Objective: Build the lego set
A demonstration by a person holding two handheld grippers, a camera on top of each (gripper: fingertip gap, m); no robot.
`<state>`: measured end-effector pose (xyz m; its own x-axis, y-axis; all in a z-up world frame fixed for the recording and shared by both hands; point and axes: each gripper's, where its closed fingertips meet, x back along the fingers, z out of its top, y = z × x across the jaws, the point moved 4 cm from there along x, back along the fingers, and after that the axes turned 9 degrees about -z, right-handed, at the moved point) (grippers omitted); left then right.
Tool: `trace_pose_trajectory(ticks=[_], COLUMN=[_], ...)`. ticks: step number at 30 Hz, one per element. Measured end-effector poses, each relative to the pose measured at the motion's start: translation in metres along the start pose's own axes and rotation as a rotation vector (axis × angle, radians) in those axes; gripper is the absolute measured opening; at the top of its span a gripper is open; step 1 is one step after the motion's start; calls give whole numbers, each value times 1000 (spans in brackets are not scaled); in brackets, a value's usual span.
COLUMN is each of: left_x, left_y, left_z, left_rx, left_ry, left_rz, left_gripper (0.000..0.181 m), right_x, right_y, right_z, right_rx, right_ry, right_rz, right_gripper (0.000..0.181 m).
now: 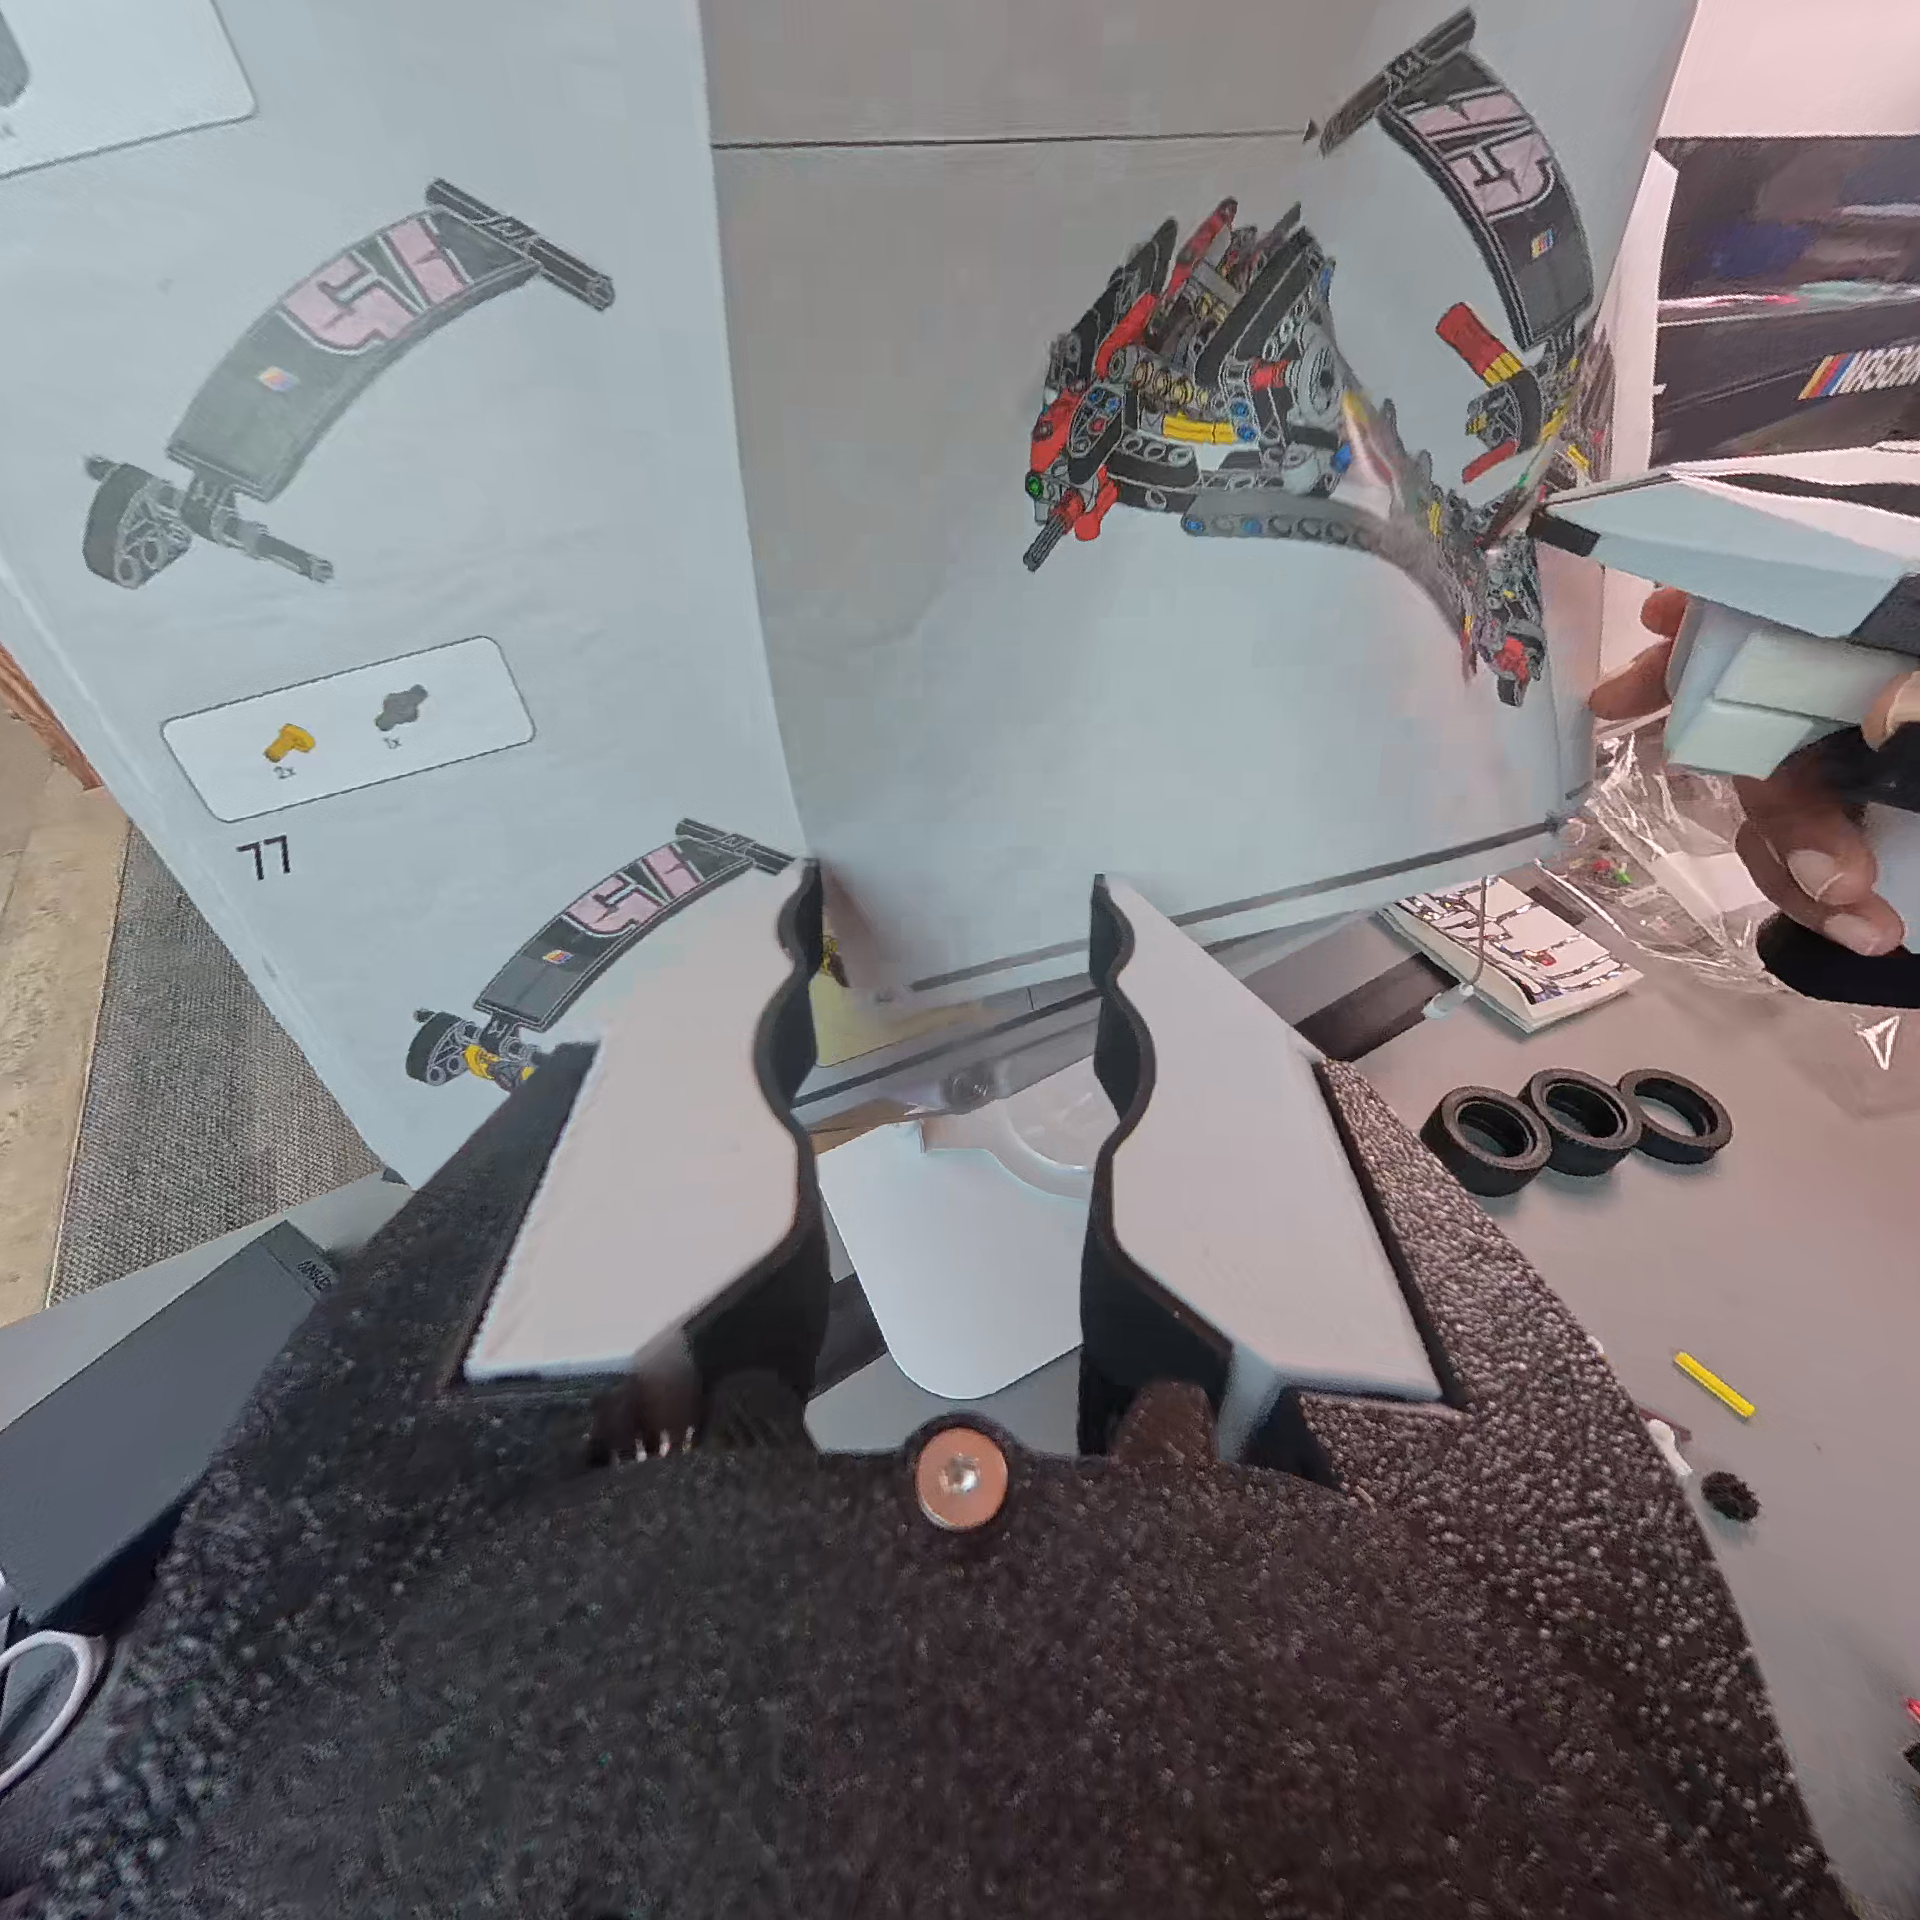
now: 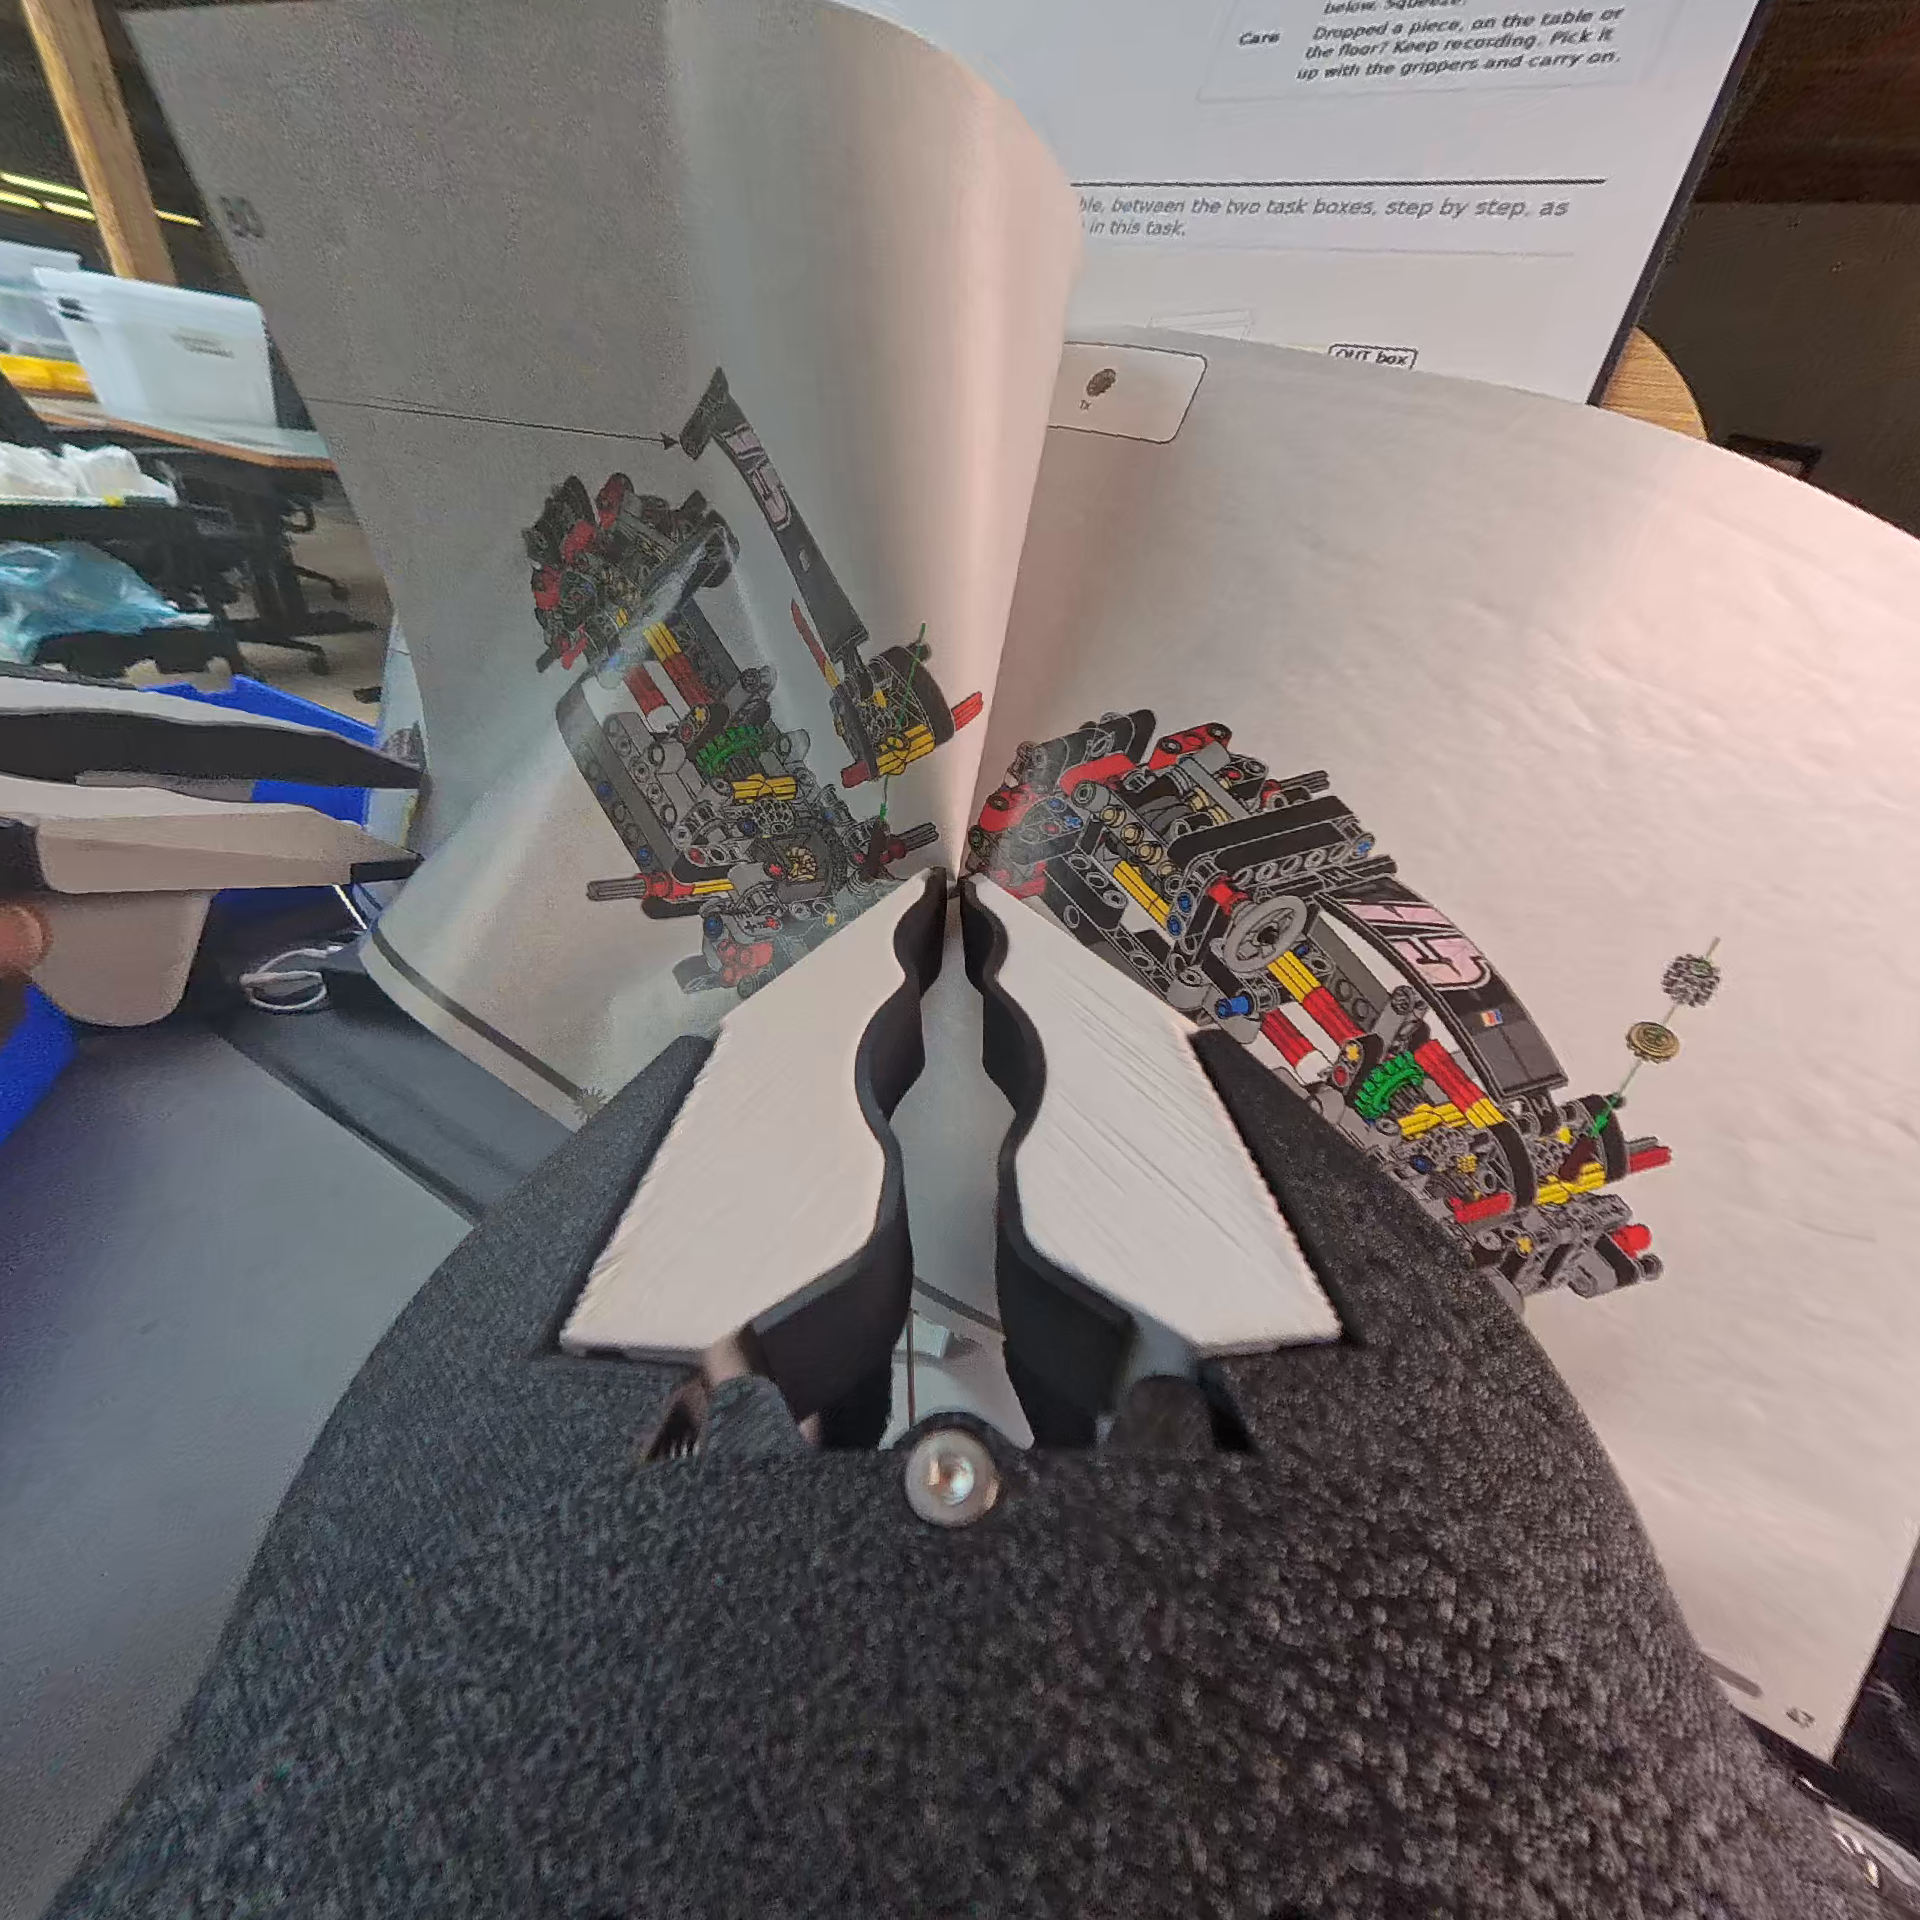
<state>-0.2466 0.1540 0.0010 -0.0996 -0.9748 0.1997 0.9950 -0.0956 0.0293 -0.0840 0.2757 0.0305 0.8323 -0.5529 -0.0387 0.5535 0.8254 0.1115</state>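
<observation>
Because the right gripper [image 2: 953,883] is pinched on the lifted page [image 2: 644,395] of the instruction booklet [image 1: 395,582], thin and floppy, it likely tears unless held near that edge, while the left gripper [image 1: 951,883], jaws apart and empty, waits just before the booklet.

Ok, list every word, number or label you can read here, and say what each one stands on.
I won't copy out the writing; this is what bears it.
Booklet: a step number and piece counts, readable.
Black box: a brand logo, readable.
White sheet: printed lines, partly readable.
Dark case: a small label, too blurred.
</observation>
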Motion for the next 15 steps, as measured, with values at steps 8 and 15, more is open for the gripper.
trace_pose_trajectory(ticks=[8,15], left_x=[7,11], left_y=[33,64], left_z=[10,30], left_rx=[-21,-34], left_ry=[59,102], left_rz=[-170,-270], left_gripper=[0,0], right_x=[31,66], right_y=[2,-60], right_z=[30,45], right_rx=[9,462], right_ry=[100,265], right_rz=[-87,44], right_gripper=[31,75])
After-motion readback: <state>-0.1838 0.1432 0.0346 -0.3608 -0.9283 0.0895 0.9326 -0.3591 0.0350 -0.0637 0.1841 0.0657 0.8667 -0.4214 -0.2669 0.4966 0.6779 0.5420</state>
